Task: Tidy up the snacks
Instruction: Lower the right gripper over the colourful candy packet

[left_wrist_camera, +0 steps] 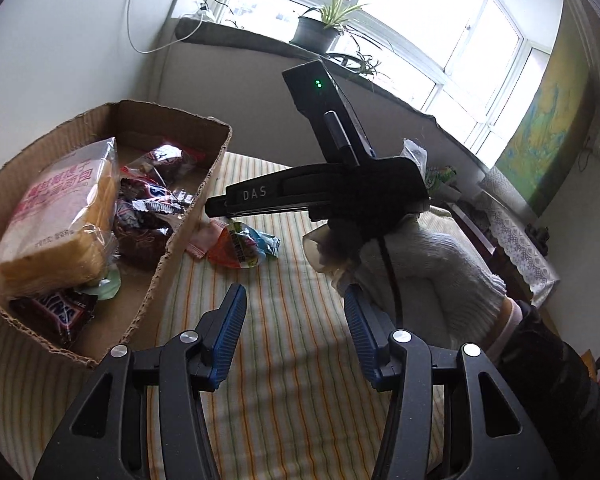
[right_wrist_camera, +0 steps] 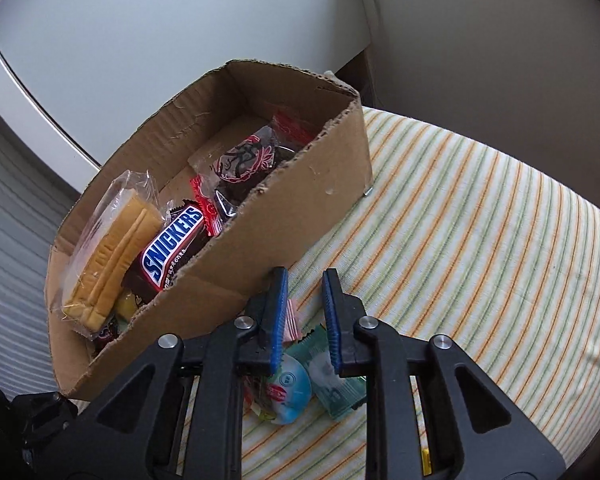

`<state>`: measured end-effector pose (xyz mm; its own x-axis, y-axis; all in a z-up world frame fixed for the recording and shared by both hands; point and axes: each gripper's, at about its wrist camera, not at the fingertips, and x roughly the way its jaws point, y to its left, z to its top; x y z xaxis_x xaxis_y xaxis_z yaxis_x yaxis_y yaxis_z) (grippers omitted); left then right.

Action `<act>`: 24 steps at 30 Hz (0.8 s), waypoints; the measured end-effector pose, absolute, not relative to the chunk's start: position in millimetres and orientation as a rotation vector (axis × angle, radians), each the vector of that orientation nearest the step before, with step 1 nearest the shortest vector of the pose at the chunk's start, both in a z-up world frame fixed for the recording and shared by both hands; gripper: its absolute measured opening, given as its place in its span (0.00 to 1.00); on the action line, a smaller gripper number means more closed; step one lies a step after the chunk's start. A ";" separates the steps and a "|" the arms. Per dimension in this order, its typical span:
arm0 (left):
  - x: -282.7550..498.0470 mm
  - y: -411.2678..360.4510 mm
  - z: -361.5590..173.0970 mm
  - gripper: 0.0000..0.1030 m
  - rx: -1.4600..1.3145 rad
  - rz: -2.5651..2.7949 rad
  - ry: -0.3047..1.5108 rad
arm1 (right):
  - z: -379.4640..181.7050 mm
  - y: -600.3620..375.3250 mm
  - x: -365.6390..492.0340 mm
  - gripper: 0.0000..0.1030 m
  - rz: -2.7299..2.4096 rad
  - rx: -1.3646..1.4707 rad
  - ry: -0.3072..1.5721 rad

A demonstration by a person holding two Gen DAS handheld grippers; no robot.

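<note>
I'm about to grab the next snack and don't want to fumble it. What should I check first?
1. Room in the cardboard box: ok, bare floor shows at its far end.
2. All snacks boxed: not ok, the jelly cup, pink wrapper and green packet lie on the striped cloth.
3. Right gripper ready to grasp: not ok, jaws shut with only cloth showing between them.
4. Left gripper free: ok, open and empty.
5. Right gripper clear of the box wall: cannot tell, one finger overlaps it.
</note>
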<state>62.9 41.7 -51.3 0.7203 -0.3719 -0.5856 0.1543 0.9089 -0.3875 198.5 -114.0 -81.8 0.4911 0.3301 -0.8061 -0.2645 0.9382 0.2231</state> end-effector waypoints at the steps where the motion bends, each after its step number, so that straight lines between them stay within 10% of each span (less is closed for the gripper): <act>1: 62.6 45.4 -50.4 0.48 -0.326 -0.298 0.710 | -82.0 -109.8 198.1 0.18 0.363 0.043 0.994; 24: 41.0 18.6 -62.1 0.50 -0.253 -0.406 0.746 | -85.6 -118.1 107.2 0.13 0.493 -0.086 1.051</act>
